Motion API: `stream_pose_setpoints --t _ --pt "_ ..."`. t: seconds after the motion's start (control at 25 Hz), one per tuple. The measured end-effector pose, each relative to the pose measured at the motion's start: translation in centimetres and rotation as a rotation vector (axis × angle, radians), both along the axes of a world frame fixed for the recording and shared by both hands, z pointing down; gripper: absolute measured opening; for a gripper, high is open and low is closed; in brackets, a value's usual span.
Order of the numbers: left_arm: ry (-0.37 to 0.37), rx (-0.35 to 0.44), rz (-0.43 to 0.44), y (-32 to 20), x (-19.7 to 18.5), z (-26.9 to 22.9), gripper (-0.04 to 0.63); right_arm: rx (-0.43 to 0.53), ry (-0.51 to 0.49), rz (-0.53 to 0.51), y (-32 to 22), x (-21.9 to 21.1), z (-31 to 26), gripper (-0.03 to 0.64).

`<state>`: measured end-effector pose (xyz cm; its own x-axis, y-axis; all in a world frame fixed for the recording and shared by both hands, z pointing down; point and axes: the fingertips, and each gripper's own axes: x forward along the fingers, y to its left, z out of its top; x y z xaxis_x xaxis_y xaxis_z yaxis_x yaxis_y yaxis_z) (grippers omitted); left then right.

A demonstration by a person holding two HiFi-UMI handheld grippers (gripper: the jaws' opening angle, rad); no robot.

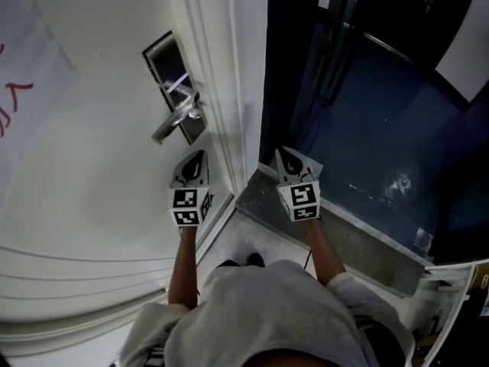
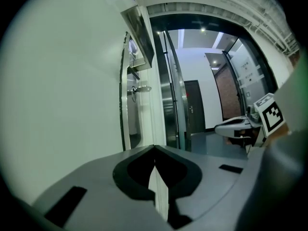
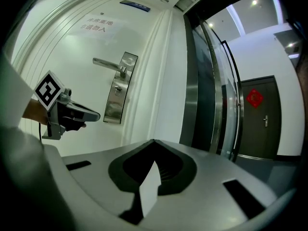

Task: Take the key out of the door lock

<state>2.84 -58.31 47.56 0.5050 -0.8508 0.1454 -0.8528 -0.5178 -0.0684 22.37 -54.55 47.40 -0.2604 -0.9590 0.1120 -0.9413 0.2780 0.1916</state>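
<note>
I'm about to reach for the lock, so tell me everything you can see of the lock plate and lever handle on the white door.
The lock plate is a tall, narrow rectangle of shiny metal, upright on the white door near its edge. A silver lever handle springs from its upper part and lies level, pointing away from that edge. Below the lever sits a small fitting, too small to tell whether it is a key. Nothing touches either.

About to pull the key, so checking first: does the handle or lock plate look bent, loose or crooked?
Nothing stands out. The lever handle sits roughly level on the lock plate, which lies straight and flat against the white door. I cannot make out the key from here.
</note>
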Motion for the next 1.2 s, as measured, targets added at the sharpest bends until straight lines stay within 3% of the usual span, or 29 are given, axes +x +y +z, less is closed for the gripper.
stream_pose_setpoints --t 0.28,0.96,1.2 --pt "-0.001 0.005 -0.008 0.7 -1.9 -0.6 0.018 0.007 -0.004 -0.019 -0.4 -2.1 -0.5 0.023" --pt "0.001 0.033 -0.149 5.0 -10.5 -2.2 0.018 0.045 -0.012 -0.23 -0.6 -14.3 -2.3 0.023" --pt "0.003 0.044 -0.152 5.9 -11.8 -2.7 0.018 0.059 -0.001 -0.263 -0.3 -16.9 -3.0 0.023"
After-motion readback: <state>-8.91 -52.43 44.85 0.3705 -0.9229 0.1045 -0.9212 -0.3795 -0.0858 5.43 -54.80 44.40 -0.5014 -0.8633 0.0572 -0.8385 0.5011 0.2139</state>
